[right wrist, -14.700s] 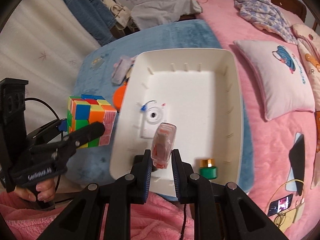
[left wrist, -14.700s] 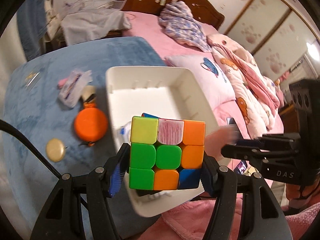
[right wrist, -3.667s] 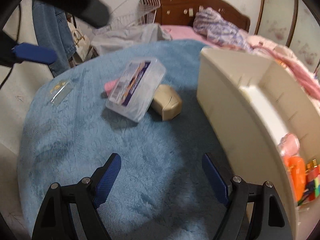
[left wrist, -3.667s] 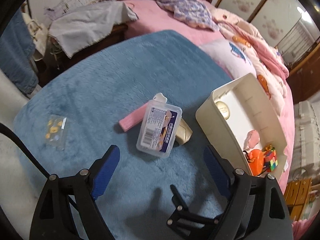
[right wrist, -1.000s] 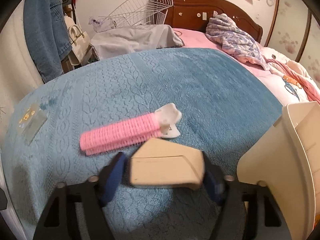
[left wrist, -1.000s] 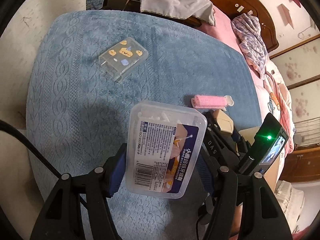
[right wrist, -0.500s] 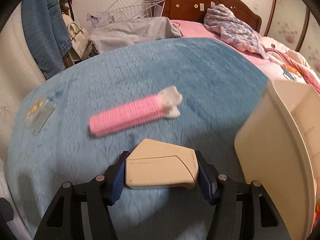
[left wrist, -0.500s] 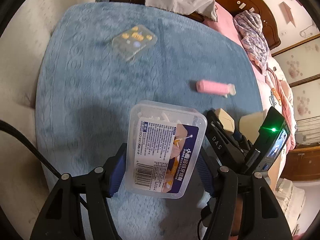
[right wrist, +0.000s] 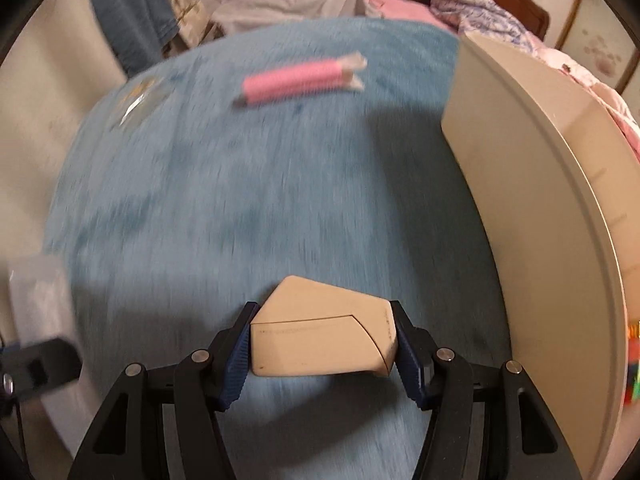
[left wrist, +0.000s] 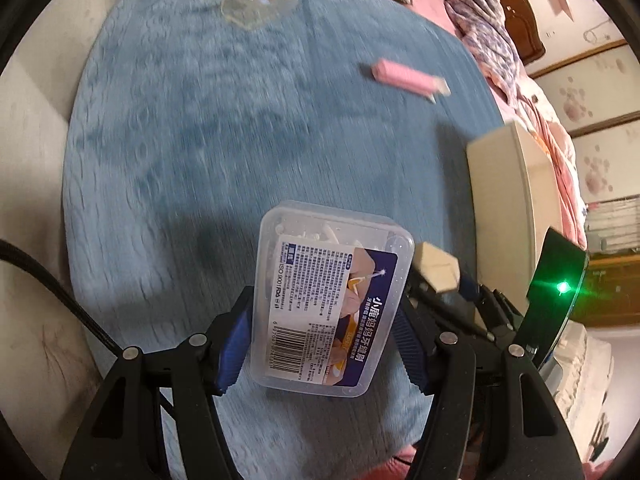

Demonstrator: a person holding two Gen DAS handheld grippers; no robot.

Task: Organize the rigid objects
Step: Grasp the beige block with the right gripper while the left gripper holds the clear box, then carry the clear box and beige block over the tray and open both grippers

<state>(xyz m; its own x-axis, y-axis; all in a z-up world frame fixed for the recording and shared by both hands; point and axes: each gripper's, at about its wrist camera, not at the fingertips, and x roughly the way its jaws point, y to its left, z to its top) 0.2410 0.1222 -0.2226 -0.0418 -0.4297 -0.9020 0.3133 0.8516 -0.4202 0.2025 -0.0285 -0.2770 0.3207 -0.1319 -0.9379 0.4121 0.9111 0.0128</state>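
My left gripper (left wrist: 322, 340) is shut on a clear plastic box with a blue label (left wrist: 330, 296), held above the blue blanket (left wrist: 240, 140). My right gripper (right wrist: 322, 354) is shut on a beige angular case (right wrist: 322, 334); the same case (left wrist: 436, 270) and right gripper show at the right of the left wrist view. The white bin (right wrist: 552, 208) stands at the right, its wall facing me, also as the bin (left wrist: 508, 192). A pink roller (right wrist: 298, 80) lies on the blanket further back, the same roller (left wrist: 404, 76) in the left wrist view.
A small clear packet with yellow bits (left wrist: 258, 6) lies at the blanket's far end. Colourful items (right wrist: 632, 368) peek from inside the bin at the right edge. Pink bedding and a wooden headboard (left wrist: 516, 4) lie beyond. The blanket's left edge drops to a pale surface (left wrist: 36, 160).
Both grippers have carried their objects back toward me and toward the bin; the pink roller and packet now sit further off, and the bin's wall looms larger on the right.
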